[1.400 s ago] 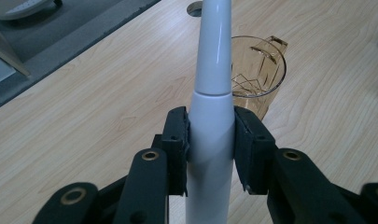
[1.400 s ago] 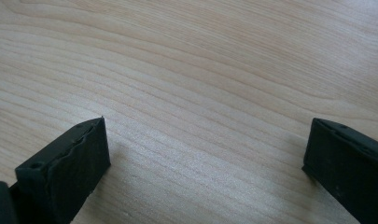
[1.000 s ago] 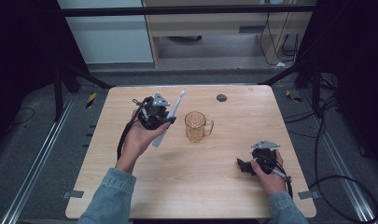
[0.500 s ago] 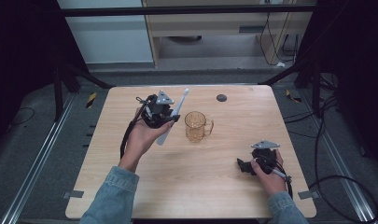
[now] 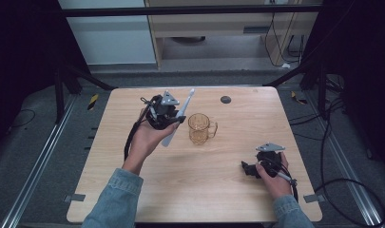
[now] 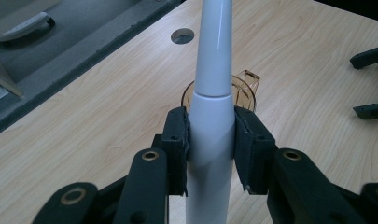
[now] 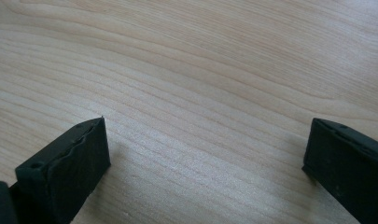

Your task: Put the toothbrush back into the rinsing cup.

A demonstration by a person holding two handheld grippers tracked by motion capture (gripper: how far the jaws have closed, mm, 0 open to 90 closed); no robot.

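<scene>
- The toothbrush (image 6: 213, 88) is clamped between the jaws of the left gripper (image 6: 211, 142), pads pressed on the thick handle part, likely because the widest section gives the firmest hold.
- The brush is held along the jaw line, narrow end pointing past the tips, probably so that it can be aimed end-first into the mug (image 6: 242, 88).
- The mug is seen just beyond the jaw tips, behind the brush shaft, upright on the table (image 5: 218, 190); the brush is not yet inside it.
- In the high view the toothbrush (image 5: 178, 117) is tilted, raised off the table beside the mug (image 5: 201, 128).
- The right gripper (image 7: 205, 158) is rested low on bare wood, jaws wide apart, nothing between them; it is judged to be parked out of the way.
</scene>
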